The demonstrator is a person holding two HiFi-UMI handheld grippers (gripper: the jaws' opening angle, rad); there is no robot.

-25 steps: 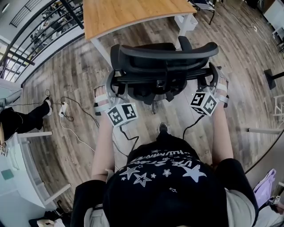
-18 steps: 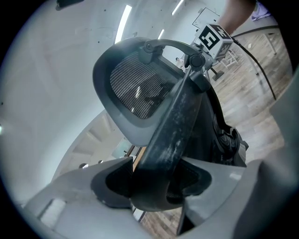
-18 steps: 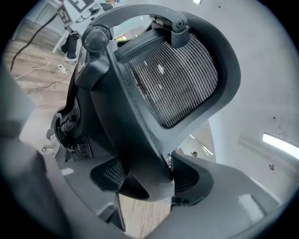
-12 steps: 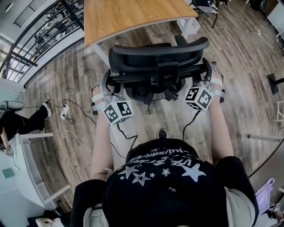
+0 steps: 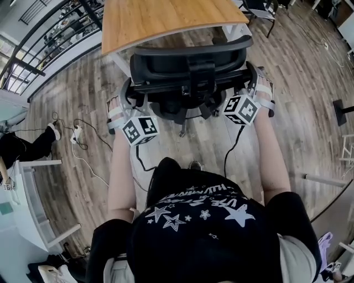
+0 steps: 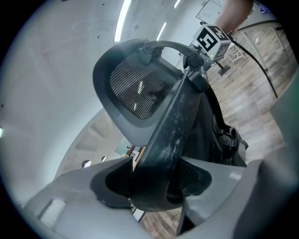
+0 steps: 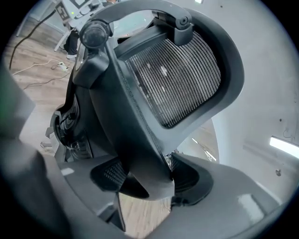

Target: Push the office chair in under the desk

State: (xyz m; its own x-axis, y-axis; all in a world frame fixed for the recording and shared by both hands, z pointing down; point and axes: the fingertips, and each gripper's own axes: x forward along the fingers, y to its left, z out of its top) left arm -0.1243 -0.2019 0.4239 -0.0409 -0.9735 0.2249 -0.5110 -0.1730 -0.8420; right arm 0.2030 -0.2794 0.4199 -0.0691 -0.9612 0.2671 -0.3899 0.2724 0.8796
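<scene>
1 black office chair point(image 5: 191, 72) with a mesh back is being shown standing on the wooden floor point(image 5: 83, 99), its backrest just beside the near edge of 1 wooden counter point(image 5: 166, 16). Of the 2 tongs, the left tongs point(image 6: 156, 184) and the right tongs point(image 7: 147, 179) are each being clamped, fairly wide, on a side bar of the chair's back.

Setting: an open-plan office. Indicators:
- a light-brown wooden tabletop point(image 5: 166, 19) on white legs
- a black mesh-backed office chair point(image 5: 188, 58) directly in front of it
- a white desk point(image 5: 25, 210) at the left edge
- a further dark chair point(image 5: 257, 6) at top right
- a grey-brown wood-plank floor point(image 5: 310, 110) carrying a white power strip point(image 5: 76, 134) with trailing black cables
- a black metal railing point(image 5: 52, 33) bordering the floor at upper left
</scene>
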